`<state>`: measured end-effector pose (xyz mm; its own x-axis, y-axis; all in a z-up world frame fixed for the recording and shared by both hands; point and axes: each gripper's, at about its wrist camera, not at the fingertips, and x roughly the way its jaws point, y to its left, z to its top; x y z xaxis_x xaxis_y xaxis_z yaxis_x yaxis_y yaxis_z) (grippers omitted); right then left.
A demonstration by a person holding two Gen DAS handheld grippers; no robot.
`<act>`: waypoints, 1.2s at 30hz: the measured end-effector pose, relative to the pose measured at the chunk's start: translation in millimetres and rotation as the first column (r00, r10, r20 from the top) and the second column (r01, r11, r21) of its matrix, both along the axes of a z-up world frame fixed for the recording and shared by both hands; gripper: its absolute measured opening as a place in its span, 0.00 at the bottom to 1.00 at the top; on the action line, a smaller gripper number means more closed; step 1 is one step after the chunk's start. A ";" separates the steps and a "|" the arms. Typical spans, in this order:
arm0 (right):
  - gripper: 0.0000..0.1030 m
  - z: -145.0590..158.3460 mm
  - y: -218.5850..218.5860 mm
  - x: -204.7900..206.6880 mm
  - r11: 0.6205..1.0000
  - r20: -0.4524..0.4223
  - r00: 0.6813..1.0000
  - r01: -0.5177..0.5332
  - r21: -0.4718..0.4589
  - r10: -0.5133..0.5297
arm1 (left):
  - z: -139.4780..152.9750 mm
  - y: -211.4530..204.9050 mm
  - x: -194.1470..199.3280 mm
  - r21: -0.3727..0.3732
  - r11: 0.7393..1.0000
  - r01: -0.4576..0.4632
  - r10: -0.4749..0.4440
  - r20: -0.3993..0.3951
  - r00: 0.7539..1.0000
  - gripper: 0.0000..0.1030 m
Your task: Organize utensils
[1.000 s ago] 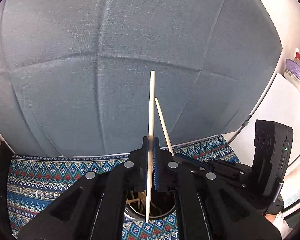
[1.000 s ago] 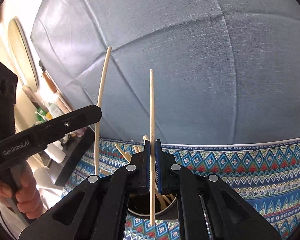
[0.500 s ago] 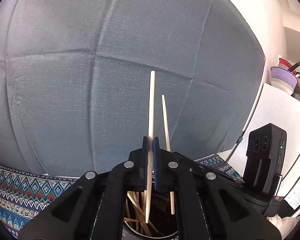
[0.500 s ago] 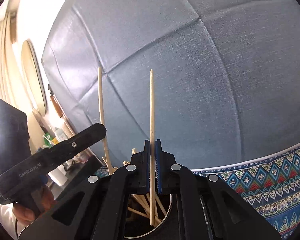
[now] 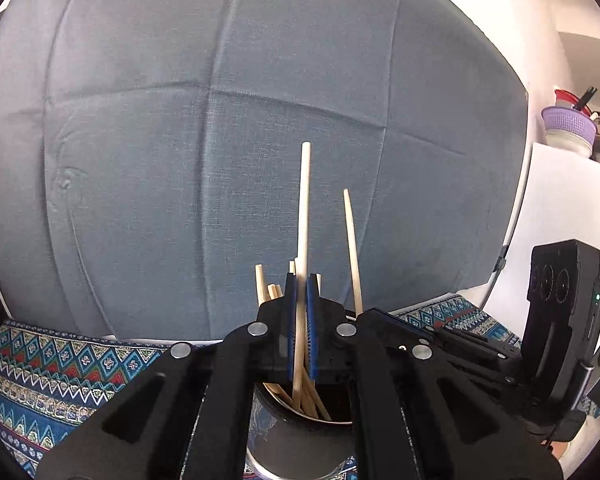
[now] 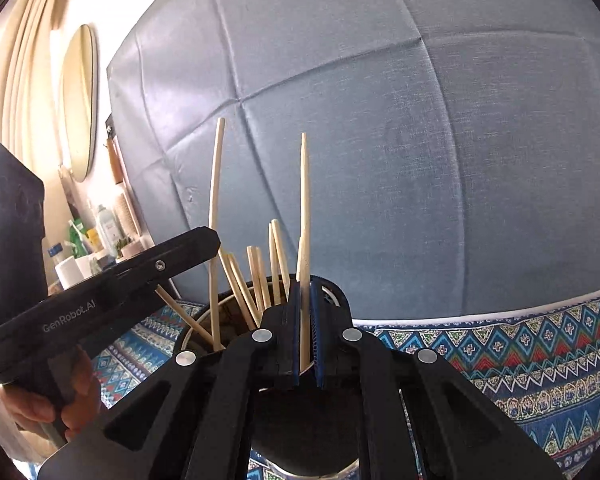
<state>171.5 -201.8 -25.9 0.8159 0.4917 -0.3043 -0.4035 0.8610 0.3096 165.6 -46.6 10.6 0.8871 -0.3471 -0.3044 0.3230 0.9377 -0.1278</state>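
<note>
Two chopsticks, one clamped in my left gripper (image 5: 300, 336) and one in my right gripper (image 6: 307, 334), stand upright at lower centre, tips inside the dark cup (image 5: 300, 432) (already bristling with others). Beyond lies patterned cloth (image 6: 520, 344). Releasing at a slant, I risk a chopstick tipping over the rim.

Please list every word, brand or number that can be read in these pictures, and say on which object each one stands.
"GenRobot.AI": on the side of the left gripper, seen in the right wrist view.
Labels on the bottles on the far shelf: too small and blurred to read.
No other readable text.
</note>
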 end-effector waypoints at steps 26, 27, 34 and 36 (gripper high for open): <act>0.90 51.2 -17.1 -50.2 0.975 -0.090 0.980 0.165 -0.147 -0.179 | 41.9 33.5 -71.8 0.078 0.991 -0.112 0.116 -0.040 0.992 0.95; 0.92 50.9 -15.0 -51.5 0.974 -0.119 0.975 0.166 -0.156 -0.186 | 41.6 35.1 -75.3 0.085 0.990 -0.112 0.117 -0.058 0.991 0.95; 0.92 48.8 -3.1 -73.1 0.958 -0.224 0.947 0.181 -0.223 -0.231 | 32.1 57.8 -96.2 0.107 0.971 -0.212 0.228 -0.170 0.959 0.95; 0.92 49.4 -1.0 -79.8 0.956 -0.255 0.938 0.176 -0.234 -0.234 | 28.1 65.9 -100.8 0.120 0.963 -0.241 0.262 -0.216 0.941 0.95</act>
